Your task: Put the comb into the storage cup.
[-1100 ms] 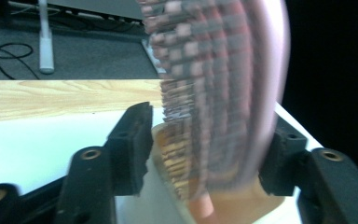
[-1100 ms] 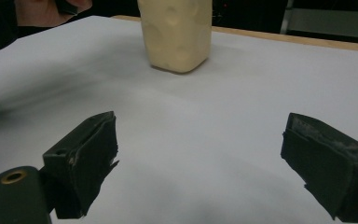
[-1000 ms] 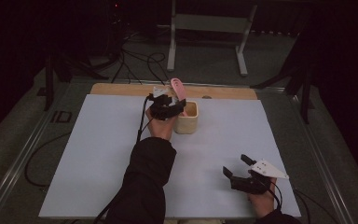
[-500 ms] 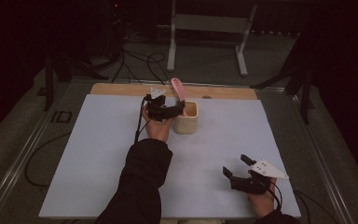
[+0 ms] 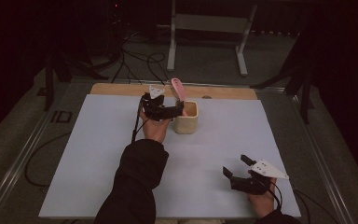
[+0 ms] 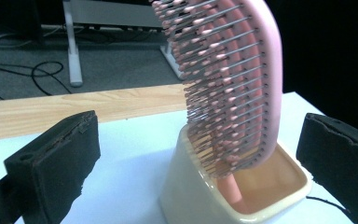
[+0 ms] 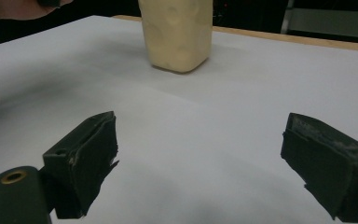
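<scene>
L gripper point(image 5: 179, 112) had just been opening; its jaws went from part-closed to as wide as they go, and in the left gripper view the pads stood well clear either side of the pink hairbrush point(image 6: 235, 88) w/ nothing pressed btwn them; so it read as a release, not a grab. Brush was standing in the cream cup point(image 6: 233, 196), handle down inside, bristle head sticking up above the rim and leaning over; in the high view cup point(image 5: 187, 122) sat near the far edge of the white mat point(image 5: 98, 154), just by the wooden strip point(image 5: 121, 88). Hand itself barely shifted vs a sec before; brush held its lean on its own. My read: placement done, next was prob backing the L gripper off w/o clipping the head; tip-over risk if a pad caught the bristles. R gripper point(image 5: 235, 166) was parked near the front-right corner of the mat, jaws wide apart, holding nothing, well apart from the cup.
</scene>
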Demonstrator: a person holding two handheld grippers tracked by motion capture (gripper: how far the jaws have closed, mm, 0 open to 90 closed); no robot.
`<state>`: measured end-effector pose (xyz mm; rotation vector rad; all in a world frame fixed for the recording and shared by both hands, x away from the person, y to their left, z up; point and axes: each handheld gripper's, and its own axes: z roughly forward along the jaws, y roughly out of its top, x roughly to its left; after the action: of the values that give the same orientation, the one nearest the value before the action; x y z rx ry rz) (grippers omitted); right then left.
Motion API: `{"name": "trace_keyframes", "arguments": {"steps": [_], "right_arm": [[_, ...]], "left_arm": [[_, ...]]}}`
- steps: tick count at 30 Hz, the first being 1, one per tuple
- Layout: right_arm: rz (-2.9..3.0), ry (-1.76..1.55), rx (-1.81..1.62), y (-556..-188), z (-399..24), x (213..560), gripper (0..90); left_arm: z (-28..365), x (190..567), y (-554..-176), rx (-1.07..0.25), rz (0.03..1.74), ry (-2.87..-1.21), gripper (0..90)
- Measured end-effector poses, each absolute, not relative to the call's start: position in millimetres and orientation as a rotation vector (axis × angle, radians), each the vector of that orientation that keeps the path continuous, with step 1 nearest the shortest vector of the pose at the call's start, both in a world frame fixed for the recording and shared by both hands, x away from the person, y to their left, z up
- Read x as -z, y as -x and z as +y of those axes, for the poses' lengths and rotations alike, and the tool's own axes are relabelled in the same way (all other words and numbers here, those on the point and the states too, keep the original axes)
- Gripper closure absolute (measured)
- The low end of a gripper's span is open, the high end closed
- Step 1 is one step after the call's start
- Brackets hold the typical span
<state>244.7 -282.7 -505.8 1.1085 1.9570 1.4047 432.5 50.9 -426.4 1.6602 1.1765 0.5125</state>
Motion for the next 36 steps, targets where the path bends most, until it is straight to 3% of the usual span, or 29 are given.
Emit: {"name": "trace_keyframes", "arguments": {"steps": [21,36], "right_arm": [[1.961,-1.108,-1.406,-244,-282,506,10.4],[1.968,-1.105,-1.400,-244,-281,507,10.4]], "left_arm": [[81,428,-408,-0.522,1.132,-1.656,0.0],[110,444,-378,-0.628,1.107,-1.754,0.1]]}}
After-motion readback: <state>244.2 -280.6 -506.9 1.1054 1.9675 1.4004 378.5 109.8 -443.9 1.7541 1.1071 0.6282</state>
